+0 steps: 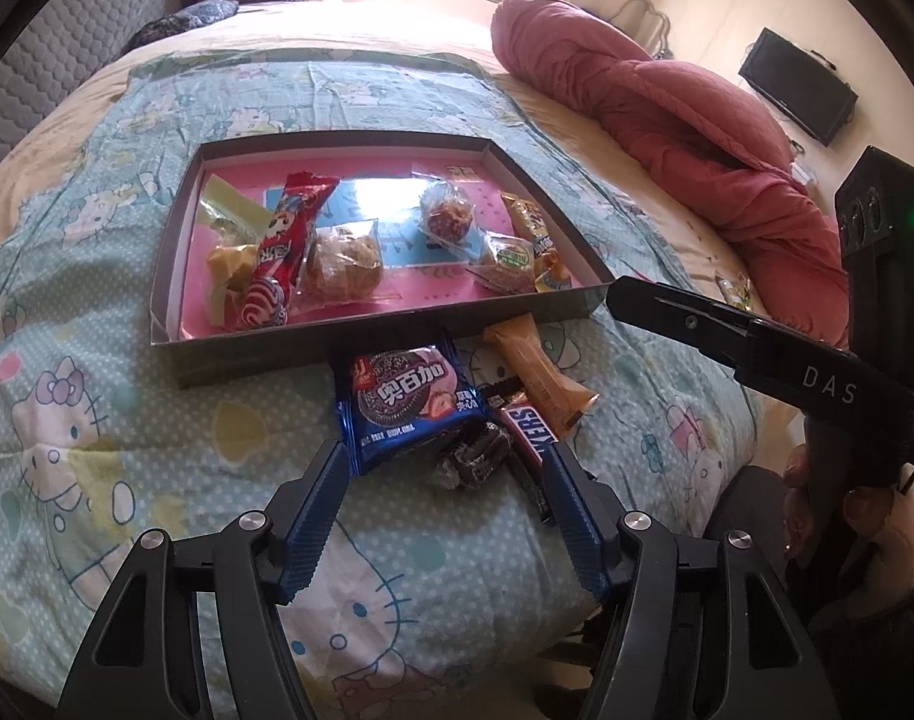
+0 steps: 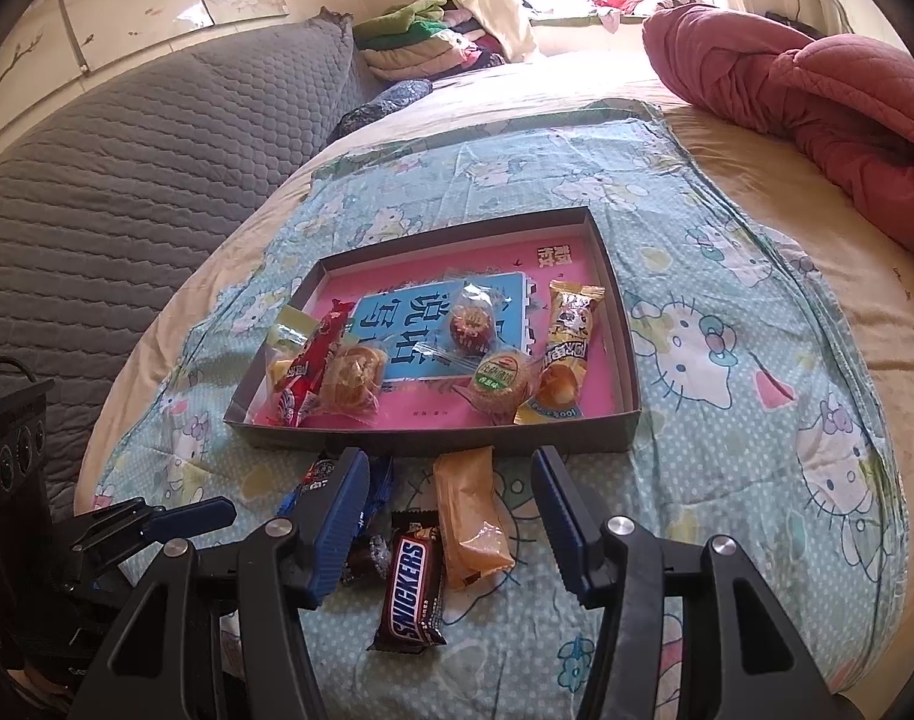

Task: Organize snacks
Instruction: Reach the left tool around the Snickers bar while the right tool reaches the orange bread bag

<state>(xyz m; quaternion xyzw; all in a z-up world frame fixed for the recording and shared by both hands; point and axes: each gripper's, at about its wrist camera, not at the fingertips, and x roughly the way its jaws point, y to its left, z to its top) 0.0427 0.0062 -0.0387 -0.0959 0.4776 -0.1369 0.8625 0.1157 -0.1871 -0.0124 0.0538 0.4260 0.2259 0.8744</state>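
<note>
Blue cookie pack (image 1: 410, 405) lies on the bed (image 1: 156, 420), just ahead of our left gripper (image 1: 444, 462), touching the near wall of the box (image 1: 360, 354). Both grippers are part open and hold nothing. The left one's left finger tip is at the pack's near left corner, the right tip over the Snickers (image 1: 526, 429); a small dark candy (image 1: 475, 456) sits between. We judge the left gripper nearer the pack, so it takes it.

The right gripper (image 2: 450, 492) hovers over the Snickers and orange bar (image 2: 470, 519), both with long axes running roughly away from us toward the box. Several snacks already lie in the box; four remain outside.
</note>
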